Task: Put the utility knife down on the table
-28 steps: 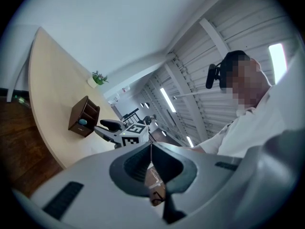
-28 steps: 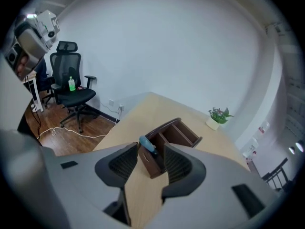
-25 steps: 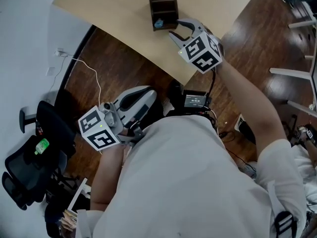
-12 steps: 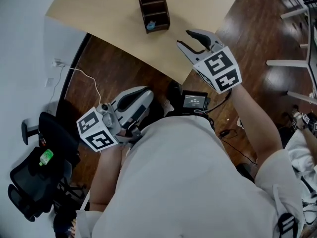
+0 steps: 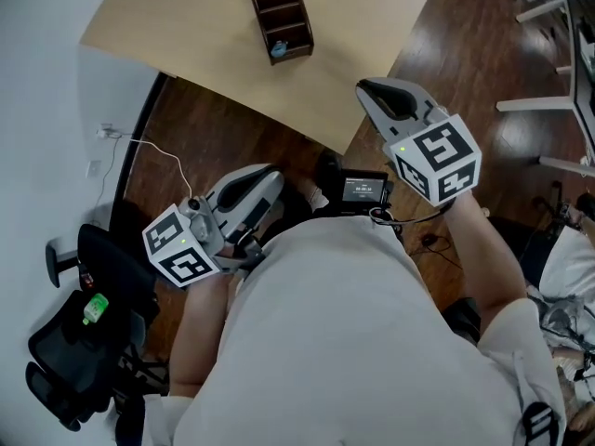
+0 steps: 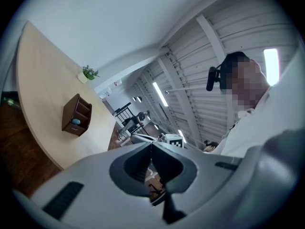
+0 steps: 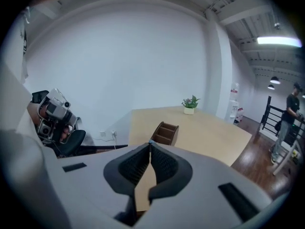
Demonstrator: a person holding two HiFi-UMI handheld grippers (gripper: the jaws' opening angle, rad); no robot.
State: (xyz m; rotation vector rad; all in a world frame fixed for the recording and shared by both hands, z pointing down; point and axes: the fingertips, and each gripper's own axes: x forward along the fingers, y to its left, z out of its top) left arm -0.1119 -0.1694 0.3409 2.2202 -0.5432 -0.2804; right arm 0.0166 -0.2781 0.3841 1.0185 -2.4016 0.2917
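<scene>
While the right gripper hangs above the near edge of the table, its jaws are closing. Their tips meet with nothing between them, so I hold no knife in it.

Ahead of its tips, well apart from them, a wooden desk organizer stands on the table top. A small blue item sits in the organizer compartment nearest the gripper. It may be the utility knife, but it is too small to identify. No knife shows lying on the bare table top.

The left gripper sits low and close to my body, off the table, with its jaws together and empty. Placed there, it does not obstruct the working side.

Judgement: with the right gripper empty and away from the organizer, the placing step appears finished or not in hand. Confirm the knife's position before proceeding.
</scene>
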